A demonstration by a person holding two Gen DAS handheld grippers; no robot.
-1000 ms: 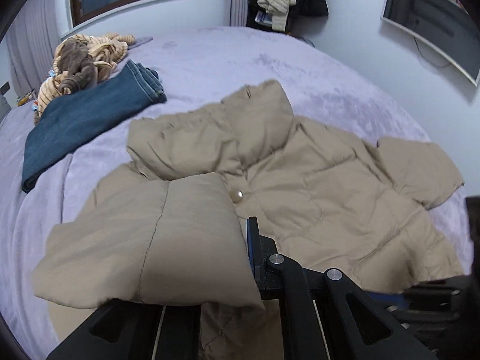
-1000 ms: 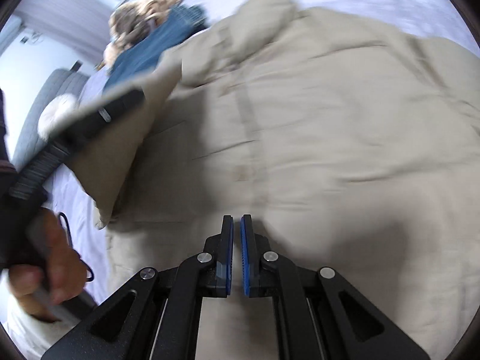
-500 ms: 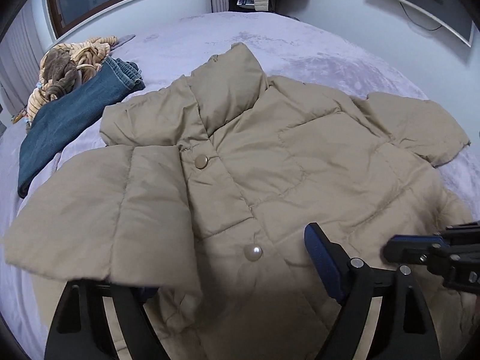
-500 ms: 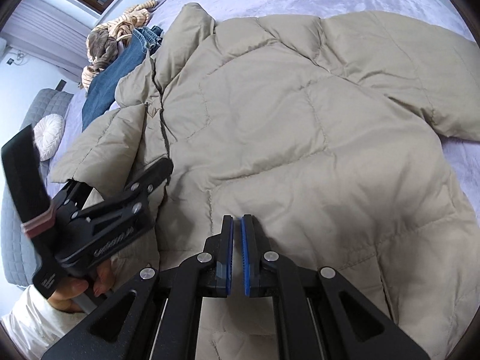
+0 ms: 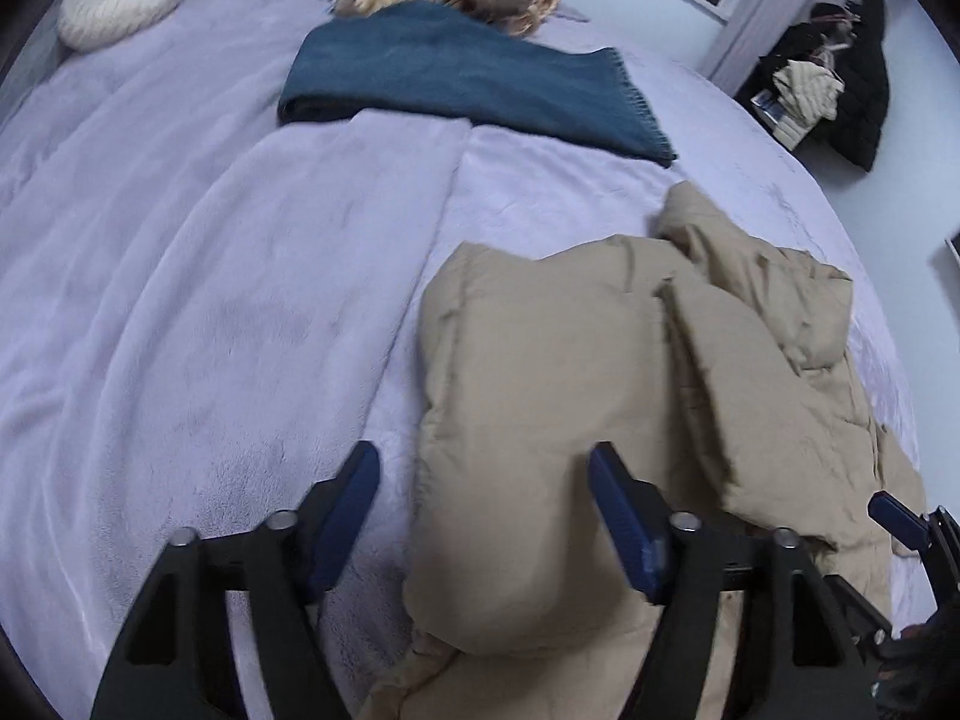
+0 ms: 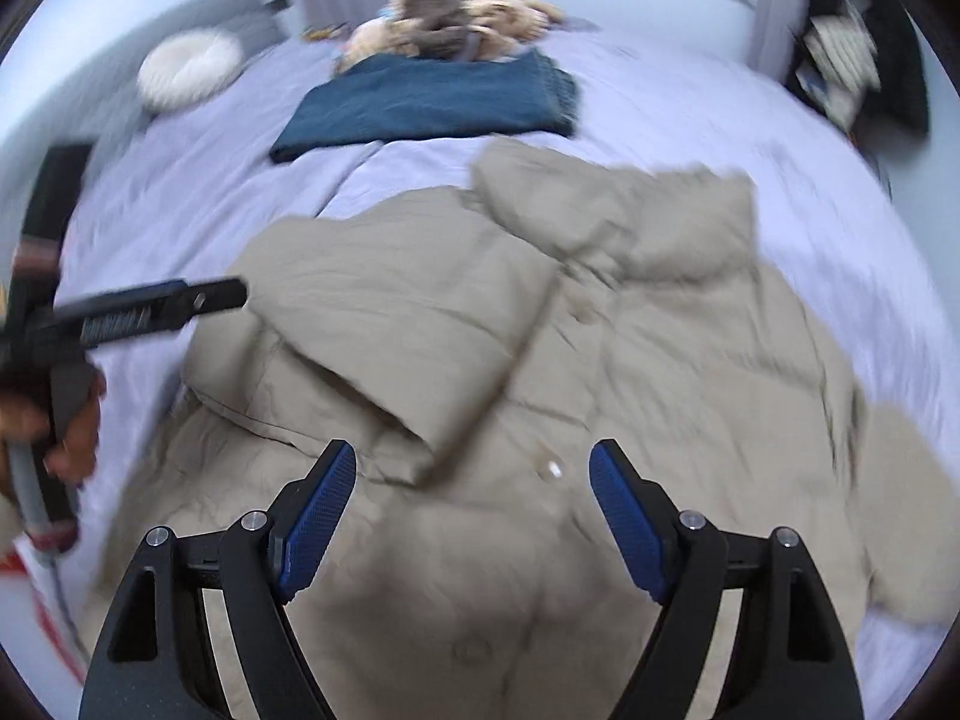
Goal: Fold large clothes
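Padding makes the beige jacket [image 6: 600, 360] light, soft and springy; it lies mid-frame on the bed [image 5: 210, 300]. We see left gripper [image 5: 483, 516] closing, right gripper [image 6: 471, 516] opening (both empty); hem edges suit gripping.

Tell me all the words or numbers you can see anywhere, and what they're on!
White lettering on the side of the left gripper, seen from the right wrist: too blurred to read.
Jacket: no words, only plain buttons.
Blue folded cloth: no label showing.
Small packet among the clothes by the wall: too small to read.
Nothing else carries readable text.
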